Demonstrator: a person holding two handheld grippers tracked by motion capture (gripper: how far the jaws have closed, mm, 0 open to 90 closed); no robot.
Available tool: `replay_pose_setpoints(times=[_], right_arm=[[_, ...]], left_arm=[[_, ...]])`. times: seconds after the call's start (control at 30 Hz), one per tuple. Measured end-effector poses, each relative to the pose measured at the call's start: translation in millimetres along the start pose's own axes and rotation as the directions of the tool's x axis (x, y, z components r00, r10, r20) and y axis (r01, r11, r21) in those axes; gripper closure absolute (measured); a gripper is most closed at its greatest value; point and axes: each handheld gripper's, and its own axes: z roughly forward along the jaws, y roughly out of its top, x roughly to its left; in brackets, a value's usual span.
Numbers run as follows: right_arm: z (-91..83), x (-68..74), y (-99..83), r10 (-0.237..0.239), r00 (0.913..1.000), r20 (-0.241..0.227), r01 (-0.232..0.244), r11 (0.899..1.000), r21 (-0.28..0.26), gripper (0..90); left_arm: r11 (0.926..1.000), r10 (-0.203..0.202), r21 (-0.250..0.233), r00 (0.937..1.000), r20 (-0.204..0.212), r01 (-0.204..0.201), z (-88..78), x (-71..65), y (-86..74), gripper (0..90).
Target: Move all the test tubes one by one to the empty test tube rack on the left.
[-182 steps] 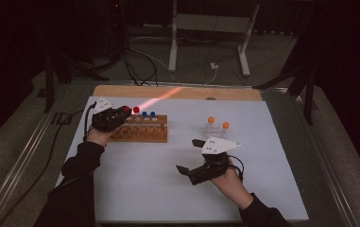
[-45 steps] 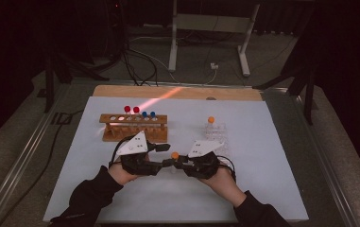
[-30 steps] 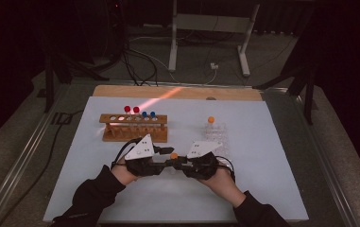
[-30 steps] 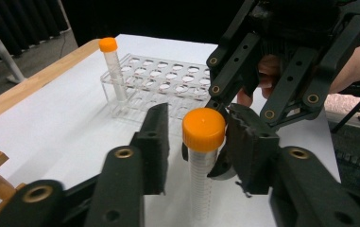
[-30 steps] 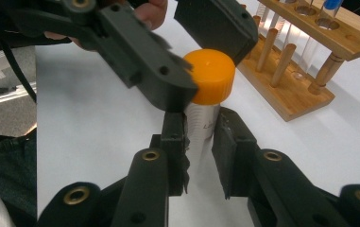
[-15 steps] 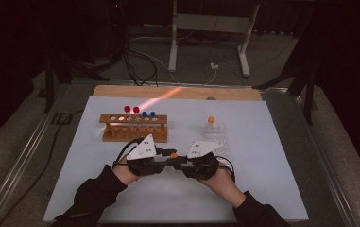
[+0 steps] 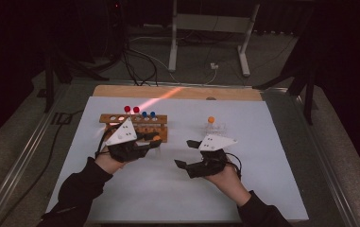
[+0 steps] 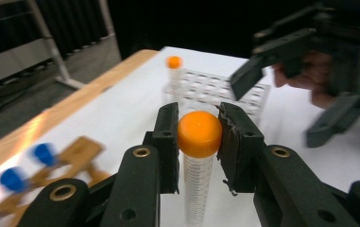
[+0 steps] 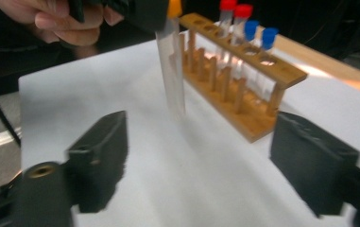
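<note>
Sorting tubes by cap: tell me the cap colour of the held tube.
Orange cap, clearest in the left gripper view.

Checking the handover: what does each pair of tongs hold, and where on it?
The left tongs clamp the orange-capped tube by its cap. The right tongs, jaws just opened, hold nothing.

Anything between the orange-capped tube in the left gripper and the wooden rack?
Nothing visible. The left gripper holds the orange-capped tube by its cap, close in front of the wooden rack. The rack's right-hand holes look free; red- and blue-capped tubes sit further left.
</note>
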Motion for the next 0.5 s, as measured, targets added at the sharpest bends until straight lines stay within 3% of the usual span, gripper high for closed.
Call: replay_pose_setpoints(times=[0.13,0.2,0.4,0.5], right_arm=[[-2.3,-2.5,0.8,0.015,0.9998,0.012,-0.015,1.0,-0.009,9.9],[-2.5,-3.3,0.4,0.008,1.0,0.005,-0.008,1.0,-0.005,2.4],[-2.7,-4.7,-0.7,0.01,0.9998,-0.018,-0.01,1.0,-0.007,0.2],[-2.9,-5.3,-1.0,0.008,1.0,-0.005,-0.008,1.0,-0.01,0.1]], left_arm=[[0.9999,-0.015,0.004,0.9983,-0.056,0.015,-12.1,16.3,2.8,71.3],[0.9996,-0.028,0.0,0.996,-0.085,0.028,-17.8,24.1,4.3,71.3],[0.9992,-0.04,-0.003,0.9884,-0.147,0.04,-29.9,41.2,9.2,71.3],[0.9987,-0.049,0.004,0.9843,-0.169,0.051,-32.4,49.0,9.7,71.3]])
